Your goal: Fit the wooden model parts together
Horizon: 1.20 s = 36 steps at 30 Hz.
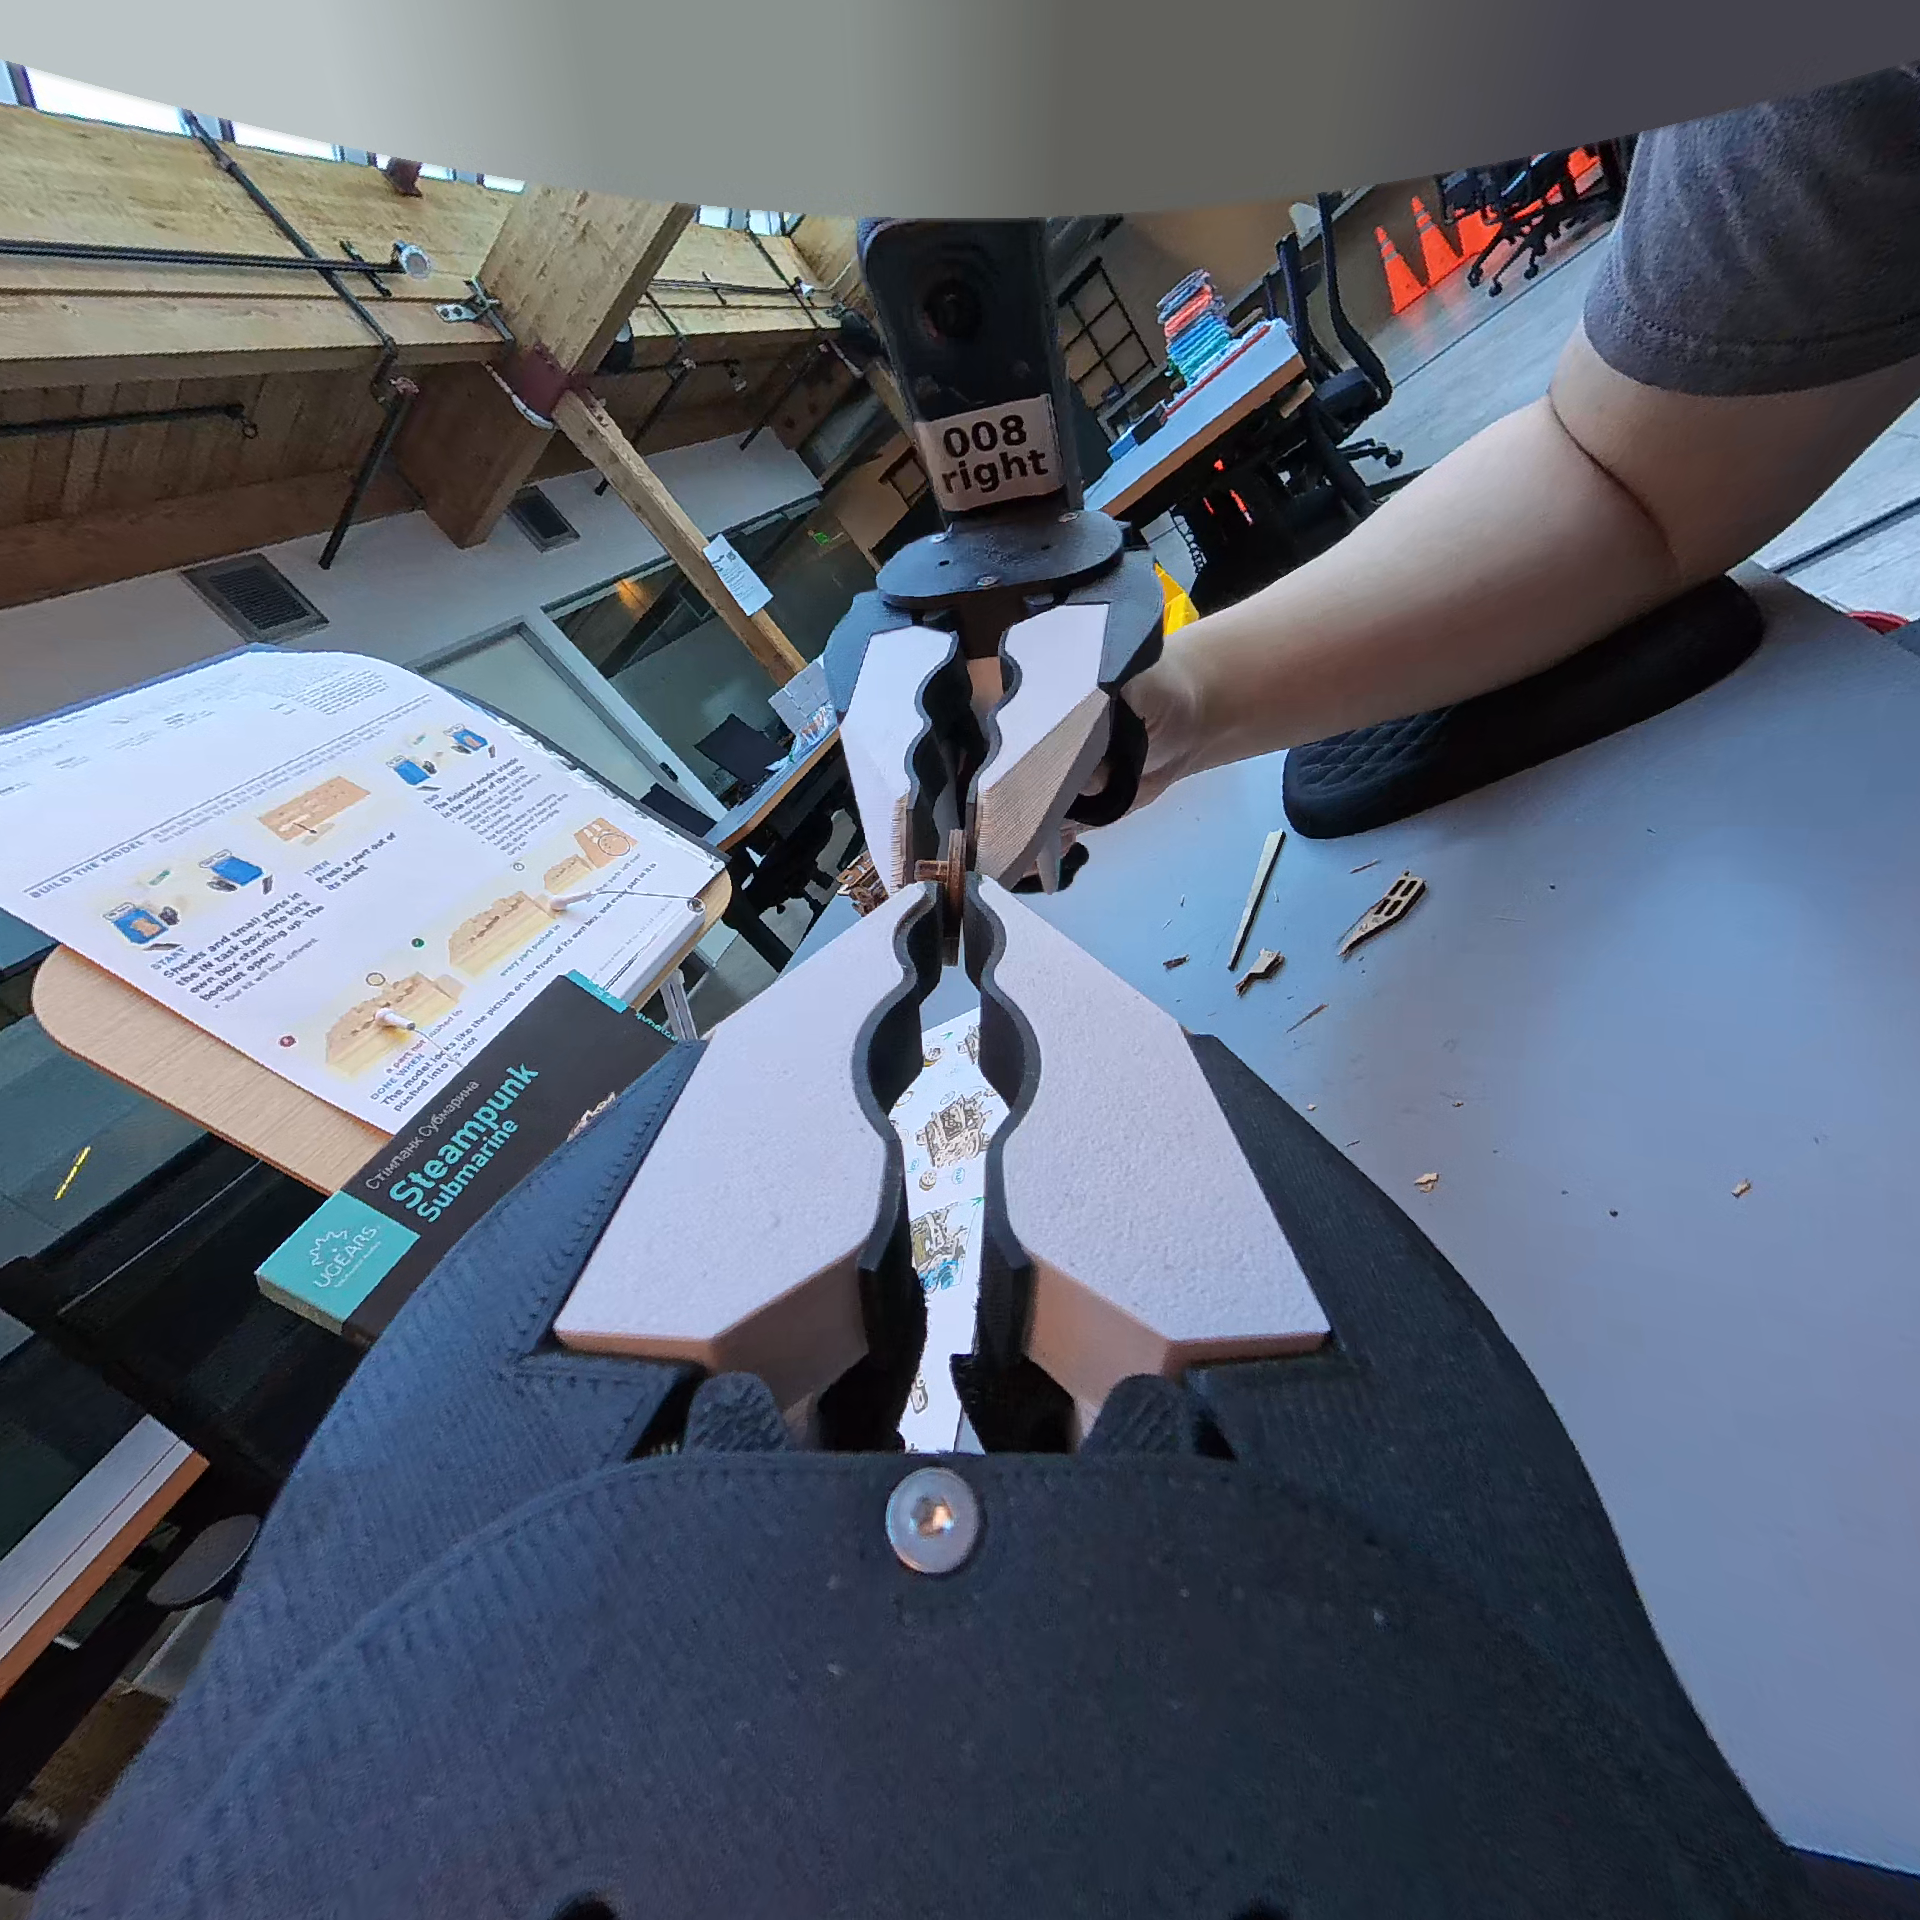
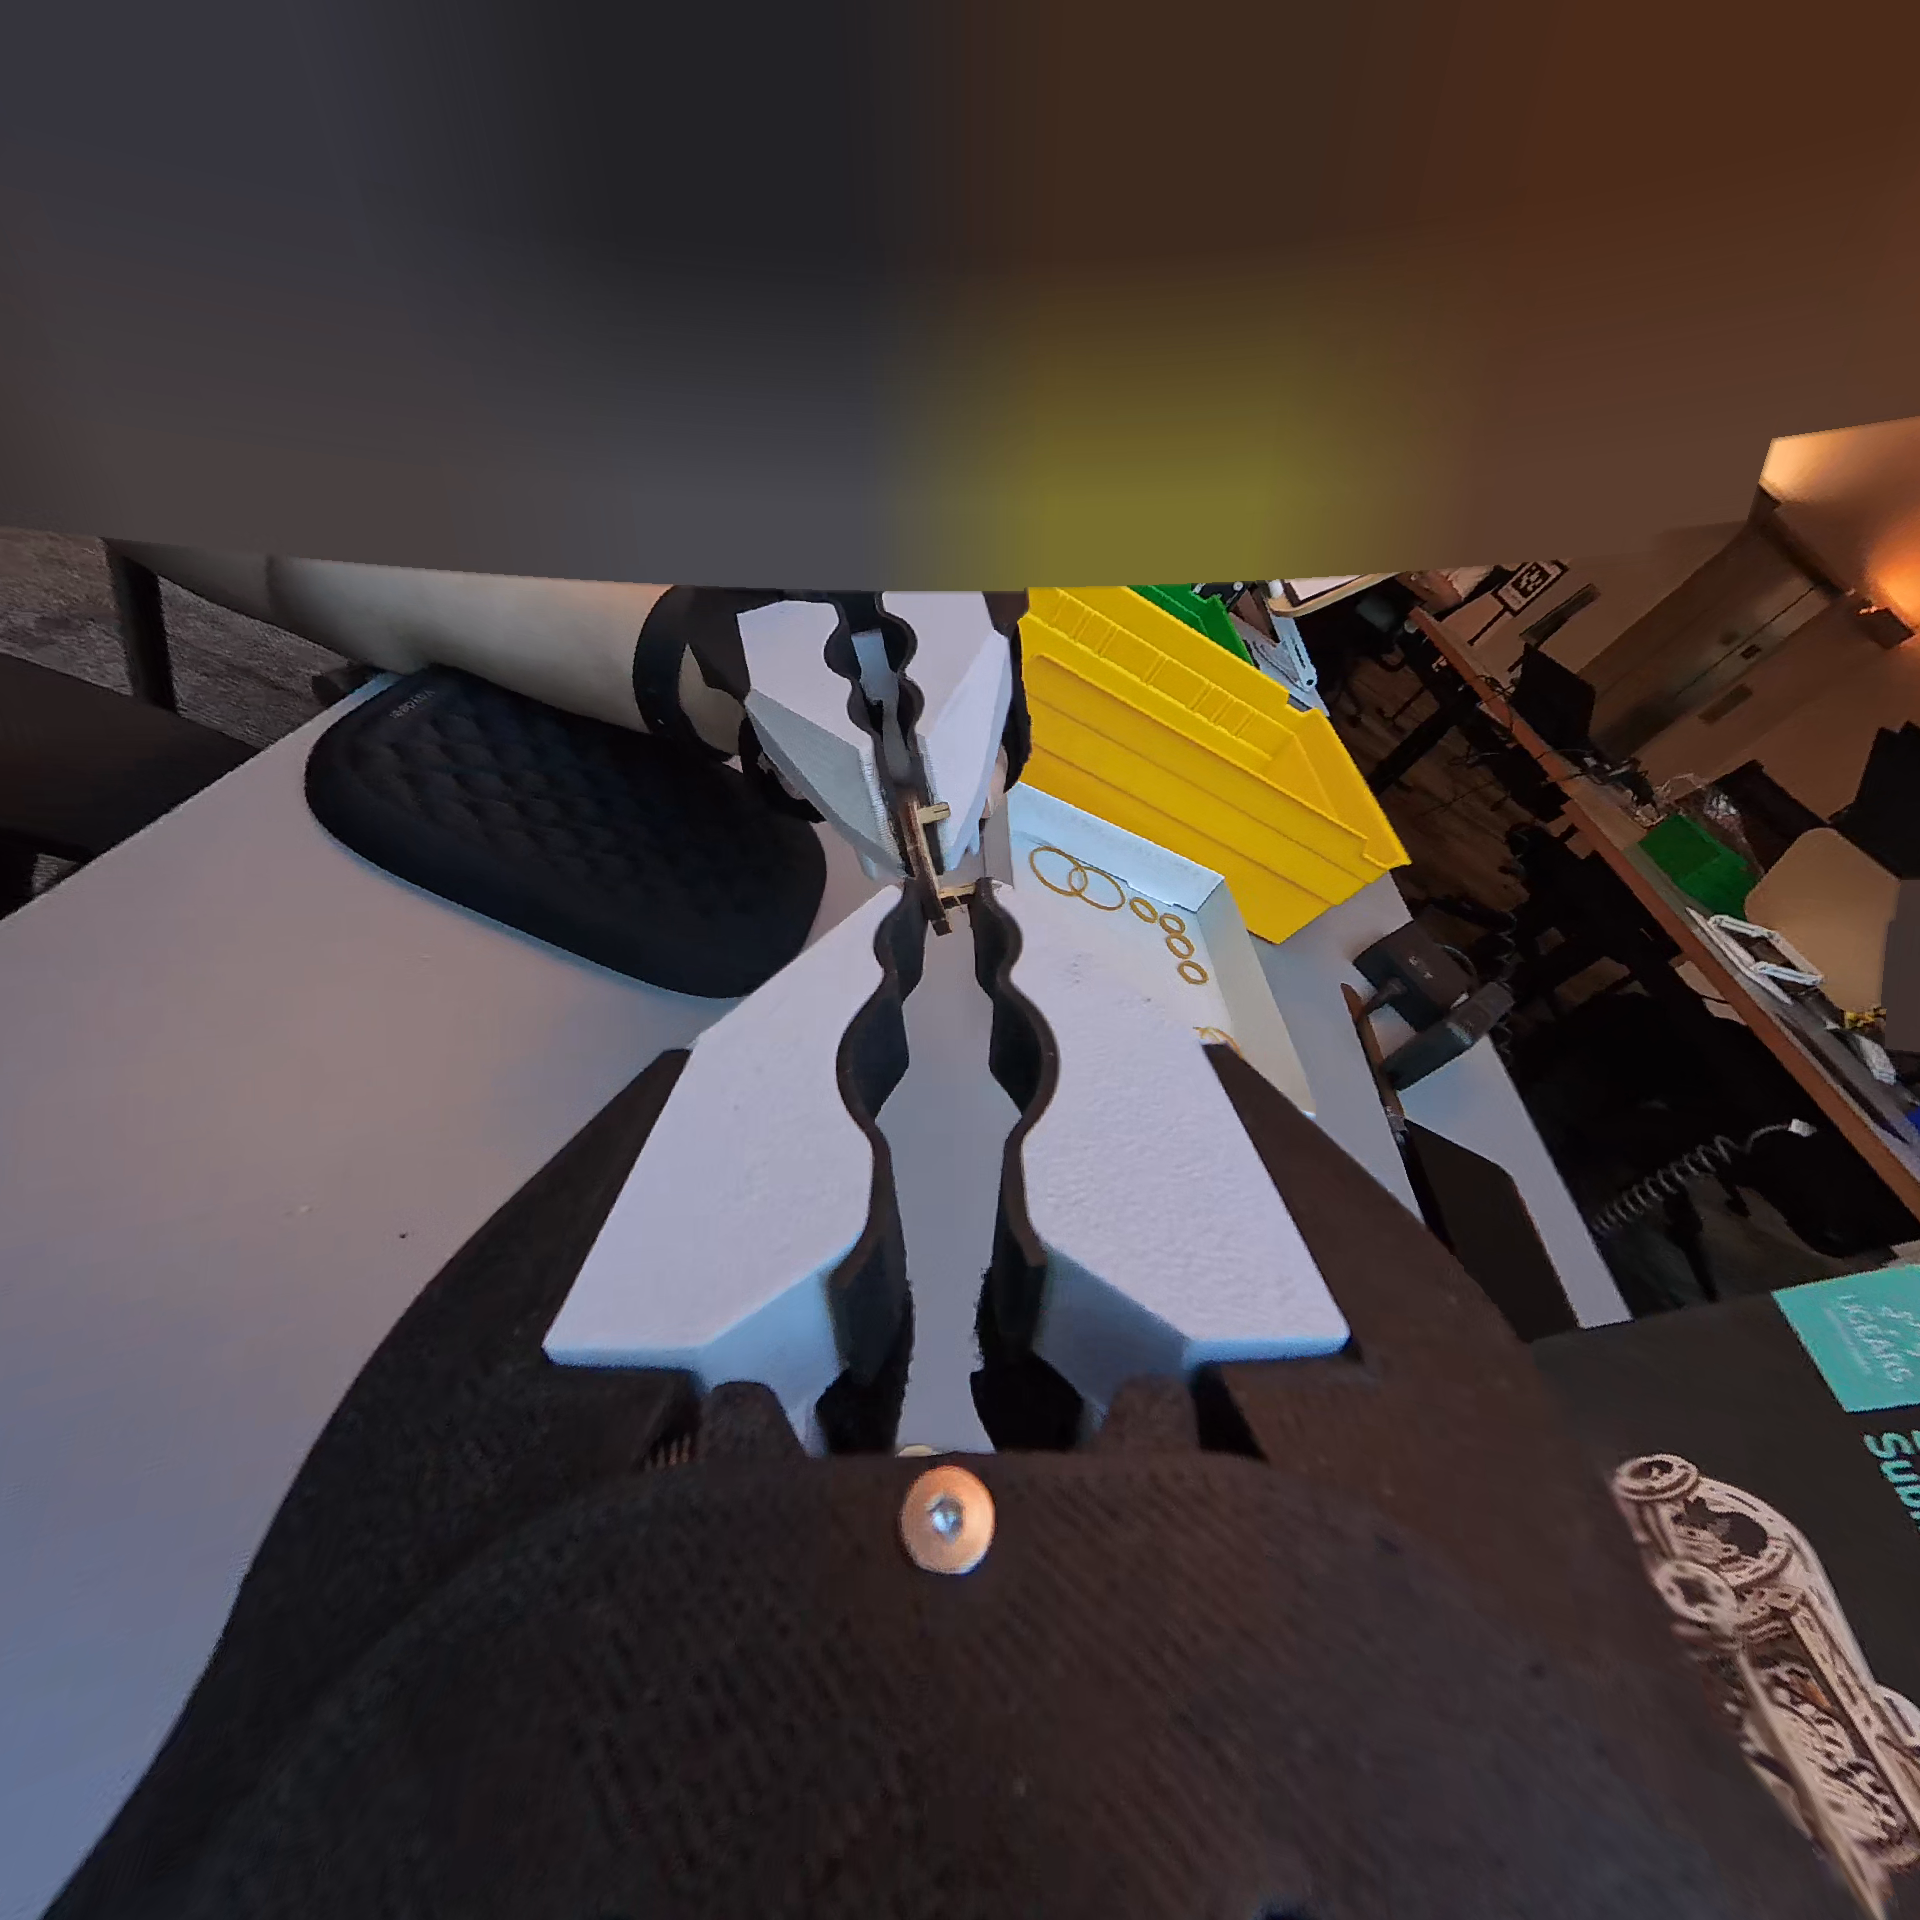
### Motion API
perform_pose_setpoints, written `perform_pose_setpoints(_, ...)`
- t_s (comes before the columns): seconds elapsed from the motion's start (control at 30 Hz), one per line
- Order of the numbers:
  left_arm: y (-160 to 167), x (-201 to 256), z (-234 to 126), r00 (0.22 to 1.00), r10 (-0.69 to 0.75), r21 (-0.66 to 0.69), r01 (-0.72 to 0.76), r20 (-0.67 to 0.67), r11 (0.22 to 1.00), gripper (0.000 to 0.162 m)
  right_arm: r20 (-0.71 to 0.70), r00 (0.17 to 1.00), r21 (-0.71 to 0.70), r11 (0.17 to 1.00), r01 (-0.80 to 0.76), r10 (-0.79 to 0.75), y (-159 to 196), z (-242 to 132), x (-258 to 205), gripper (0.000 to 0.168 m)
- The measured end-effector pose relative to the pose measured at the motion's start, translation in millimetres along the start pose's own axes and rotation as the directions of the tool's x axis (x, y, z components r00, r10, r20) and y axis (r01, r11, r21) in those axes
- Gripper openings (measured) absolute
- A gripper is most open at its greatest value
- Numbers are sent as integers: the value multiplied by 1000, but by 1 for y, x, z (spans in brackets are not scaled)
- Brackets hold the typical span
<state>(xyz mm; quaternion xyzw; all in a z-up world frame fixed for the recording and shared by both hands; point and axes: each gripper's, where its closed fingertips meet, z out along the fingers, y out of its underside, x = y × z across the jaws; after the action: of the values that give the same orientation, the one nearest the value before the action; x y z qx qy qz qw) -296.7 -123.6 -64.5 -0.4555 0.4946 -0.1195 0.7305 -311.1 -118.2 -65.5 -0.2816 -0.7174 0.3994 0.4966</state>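
Left gripper (image 1: 948,920) pinching a thin wooden disc (image 1: 951,914) edge-on, held in the air above the grey worktop (image 1: 1558,1039); right gripper (image 2: 940,909) straight opposite, tip to tip, clamped on a small wooden peg piece (image 2: 948,891), long axis crosswise to the disc, parts touching, neither nearer

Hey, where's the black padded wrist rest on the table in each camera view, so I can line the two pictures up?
Left wrist view: the black wrist rest lies upper right, under the person's forearm.
Right wrist view: it lies left of centre, beside the hand-held gripper tips.
Shared landmark: the small wooden parts pinched where both grippers meet.
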Motion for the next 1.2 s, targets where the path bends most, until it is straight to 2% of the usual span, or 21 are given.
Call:
perform_pose_setpoints(0.13, 0, -2, -1, 1000, -14, 3, 14, 1, 1000, 1, -34, 998, -16, 999, 51, -52, 0, 1, 1, 8)
perform_pose_setpoints(0.27, -4, -4, 0, 991, -133, 48, 133, -11, 990, 1, 24, 994, 36, 994, -105, 104, -5, -2, 3, 9)
perform_pose_setpoints(0.33, -4, -6, 0, 983, -180, 57, 181, -21, 982, 0, 37, 990, 44, 990, -138, 136, -5, -2, 4, 9)
perform_pose_setpoints(0.5, -2, -5, 1, 975, -218, 48, 220, -37, 974, 0, 24, 993, 21, 993, -112, 112, -2, -2, 4, 8)
perform_pose_setpoints(0.7, -7, -2, 0, 960, -266, 74, 272, -82, 959, 0, -19, 1000, -5, 1000, 10, -10, -6, -4, -1, 9)
perform_pose_setpoints(0.8, -8, -3, 0, 957, -279, 84, 285, -85, 955, 1, -24, 1000, 12, 1000, 8, -8, -8, -3, 0, 9)
perform_pose_setpoints(1.07, -13, 1, -1, 965, -241, 96, 250, -100, 963, 0, 5, 1000, 12, 1000, 6, -6, -11, -3, -5, 9)
perform_pose_setpoints(1.2, -14, 3, -2, 969, -223, 97, 234, -110, 968, 1, -4, 998, -20, 998, 56, -56, -13, -3, -7, 7)
